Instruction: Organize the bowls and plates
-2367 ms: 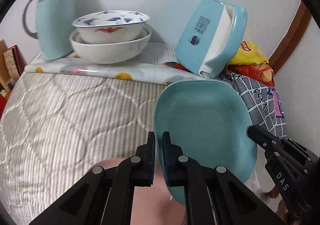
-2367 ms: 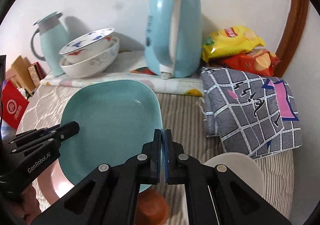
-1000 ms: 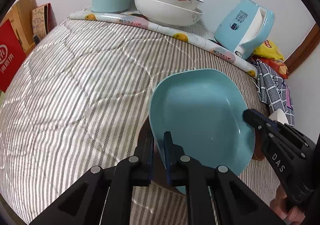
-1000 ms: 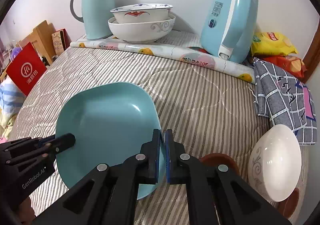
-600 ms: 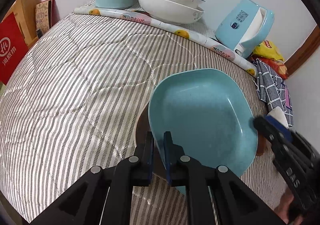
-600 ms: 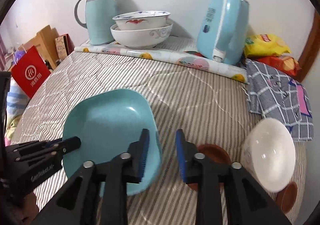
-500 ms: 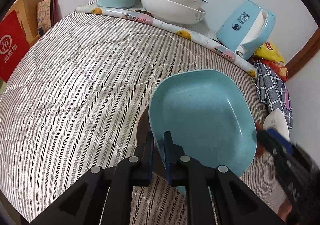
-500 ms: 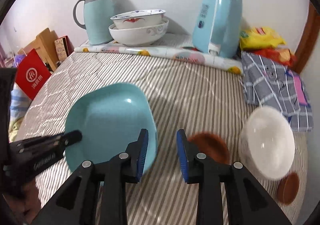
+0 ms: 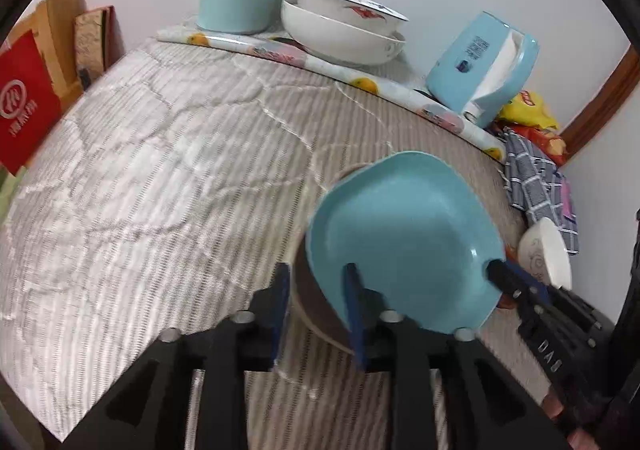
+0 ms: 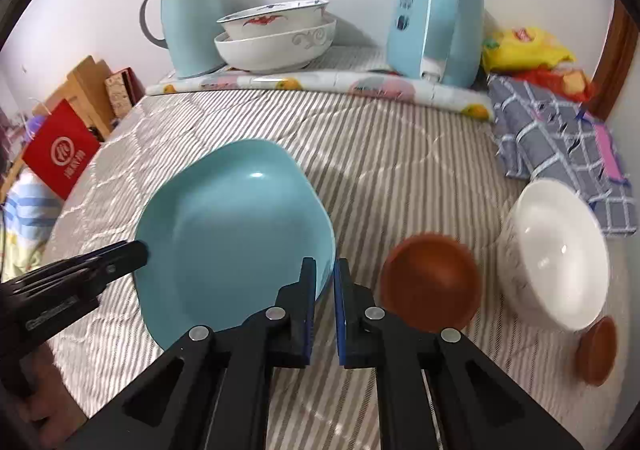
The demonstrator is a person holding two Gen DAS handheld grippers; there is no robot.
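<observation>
Left wrist view: left gripper parted, blue pads either side of the near rim of the teal plate with a clear gap on the left pad; right pad against or just beside the plate's inner face, contact not certain. Plate tilted, resting over a brown-centred dish on the striped quilt. Right gripper seen at the plate's far rim.

Right wrist view: right gripper slightly parted, narrow gap between pads, teal plate rim just at the left pad, not clamped. Left gripper at the plate's opposite edge. Brown bowl just right of the plate; white bowl tilted further right; small brown dish near the white bowl's lower edge. Two stacked bowls, thermos jug and blue kettle along the wall.
</observation>
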